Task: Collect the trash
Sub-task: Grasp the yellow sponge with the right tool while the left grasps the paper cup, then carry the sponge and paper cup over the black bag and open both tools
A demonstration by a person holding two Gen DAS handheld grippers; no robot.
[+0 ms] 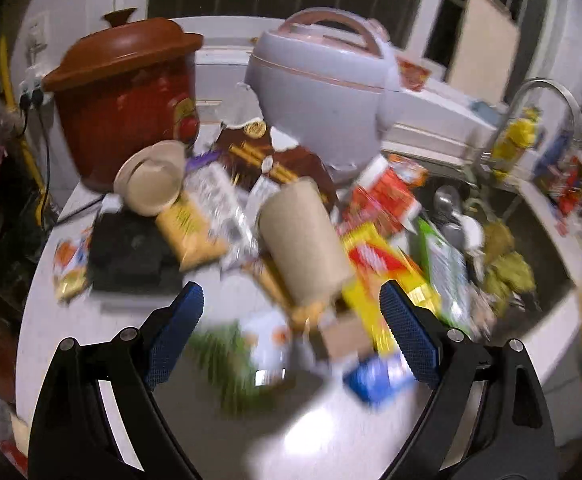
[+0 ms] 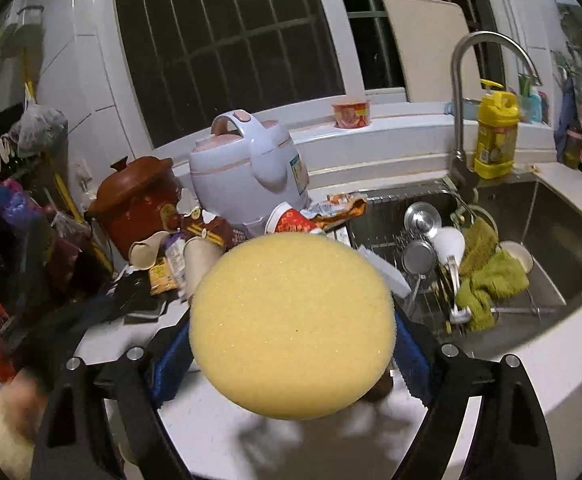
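Trash pile blurred; left hand-held gripper spread; right hand-held gripper pinching yellow sponge, fingertips hidden.

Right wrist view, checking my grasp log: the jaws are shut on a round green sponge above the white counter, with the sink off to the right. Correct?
Not quite. The right wrist view shows the sponge is yellow, not green. The rest holds: round, gripped above the white counter, sink to the right.
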